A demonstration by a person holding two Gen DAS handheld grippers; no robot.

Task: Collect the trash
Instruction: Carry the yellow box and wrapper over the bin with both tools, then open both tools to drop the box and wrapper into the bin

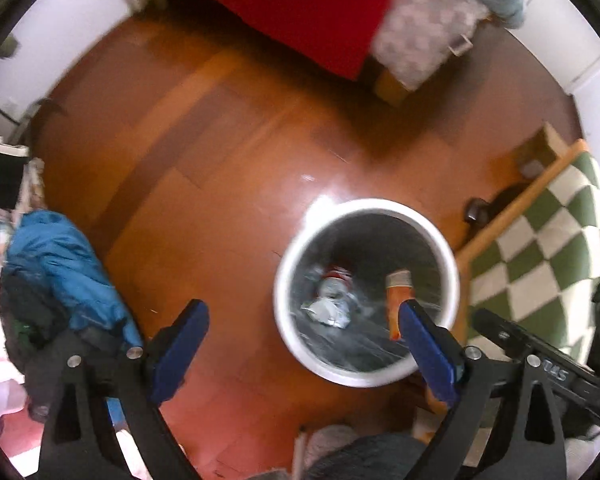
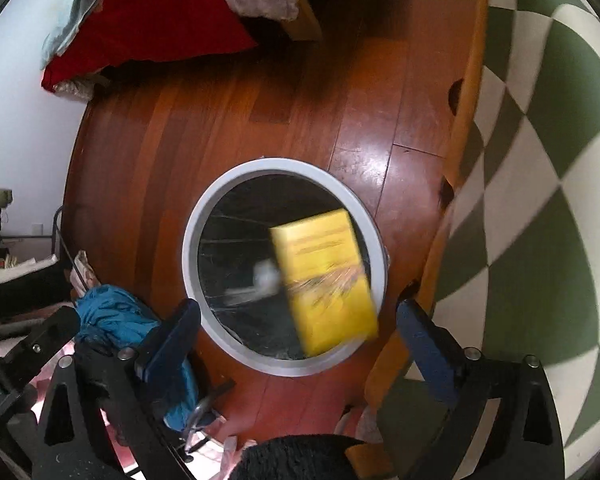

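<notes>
A white round bin (image 1: 364, 205) with a dark liner stands on the wooden floor. Crumpled foil and paper trash (image 1: 332, 300) lies at its bottom. An orange-yellow item (image 1: 398, 300) with a pale end shows at the bin's right side, partly behind my finger. My left gripper (image 1: 302, 306) hangs open above the bin's left half, nothing between its pads. In the right wrist view a blurred yellow box (image 2: 324, 276) is over the bin's mouth (image 2: 284, 165), clear of both pads. My right gripper (image 2: 298, 304) is open above the bin.
A bed with a red blanket (image 1: 280, 8) lies at the far side. A blue jacket (image 1: 64, 264) is heaped left of the bin. A green-and-white checked mat (image 1: 540, 248) with a wooden border lies to the right. The other gripper's black body (image 1: 540, 364) sits close by.
</notes>
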